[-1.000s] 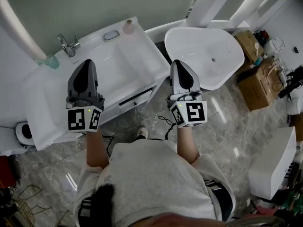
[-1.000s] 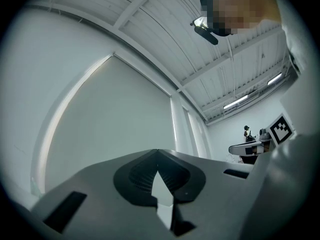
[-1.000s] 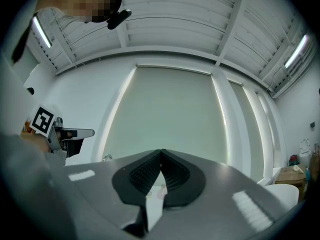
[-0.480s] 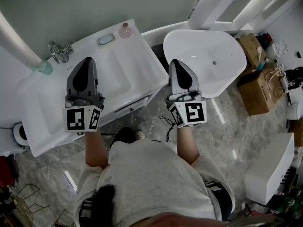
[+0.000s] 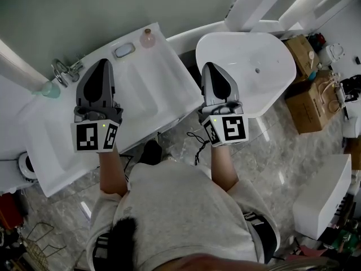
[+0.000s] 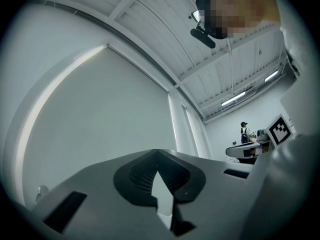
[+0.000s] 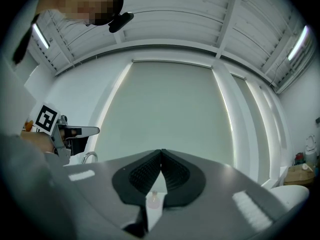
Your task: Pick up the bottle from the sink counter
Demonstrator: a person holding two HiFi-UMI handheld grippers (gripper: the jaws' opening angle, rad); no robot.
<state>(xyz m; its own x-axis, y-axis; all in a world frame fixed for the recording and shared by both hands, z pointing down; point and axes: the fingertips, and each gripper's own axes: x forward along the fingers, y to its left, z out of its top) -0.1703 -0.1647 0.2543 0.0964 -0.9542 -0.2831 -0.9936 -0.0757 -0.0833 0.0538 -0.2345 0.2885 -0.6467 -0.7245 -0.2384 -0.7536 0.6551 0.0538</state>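
Observation:
A small pink bottle (image 5: 148, 38) stands upright on the back right corner of the white sink counter (image 5: 169, 86). My left gripper (image 5: 101, 65) hovers over the basin, shut and holding nothing. My right gripper (image 5: 212, 68) hangs past the counter's right edge, over the bathtub rim, also shut and holding nothing. In the right gripper view the bottle (image 7: 154, 199) shows small and far off, through the slit below the closed tips (image 7: 161, 153). The left gripper view has its closed tips (image 6: 158, 154) against a bare wall, with no bottle in sight.
A soap dish (image 5: 123, 51) lies left of the bottle. A chrome faucet (image 5: 62, 69) and a teal cup (image 5: 49, 89) sit at the counter's back left. A white bathtub (image 5: 248, 66) stands to the right, with cardboard boxes (image 5: 307, 97) beyond it.
The counter has drifted left and down in the head view, and a foot has stepped toward the cabinet. Both grippers stay shut at about the same height.

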